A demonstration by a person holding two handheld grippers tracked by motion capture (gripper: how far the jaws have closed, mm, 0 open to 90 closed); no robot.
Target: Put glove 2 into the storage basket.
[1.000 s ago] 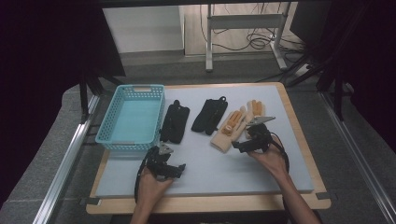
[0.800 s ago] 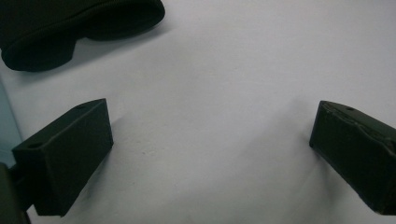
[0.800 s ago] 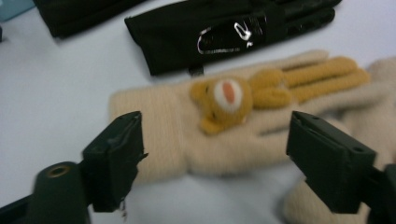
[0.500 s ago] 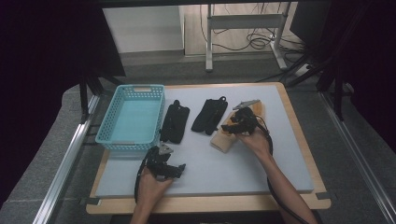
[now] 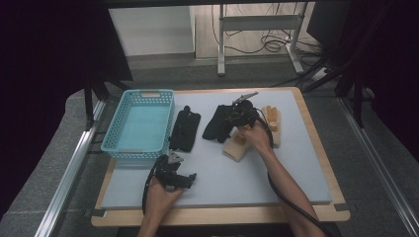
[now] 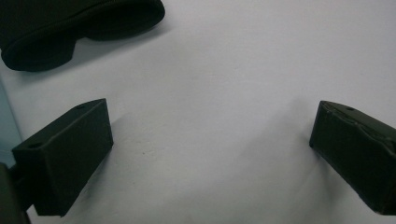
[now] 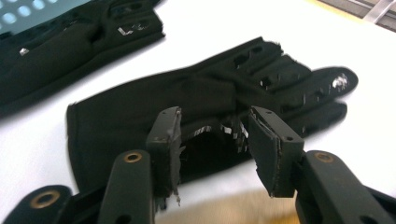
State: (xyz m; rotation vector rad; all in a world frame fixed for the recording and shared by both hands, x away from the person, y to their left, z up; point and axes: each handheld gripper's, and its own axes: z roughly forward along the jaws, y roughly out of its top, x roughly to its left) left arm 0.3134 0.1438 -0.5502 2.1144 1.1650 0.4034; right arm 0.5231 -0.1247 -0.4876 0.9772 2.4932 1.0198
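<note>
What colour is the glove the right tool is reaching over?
Black, with small silvery marks on its fingers; the glove shows best in the right gripper view.

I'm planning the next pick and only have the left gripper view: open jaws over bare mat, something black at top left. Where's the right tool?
Observer: The right tool is over a second black glove, which lies right of the near glove you see. Its jaws have just been closing, the glove's edge between them, pads not pressing.
Operator: Anything to drop it in?
Observer: A blue basket, empty, stands left of the near glove.
Operator: What else is on the mat?
Observer: Two tan gloves, beside and partly under the right hand.
</note>
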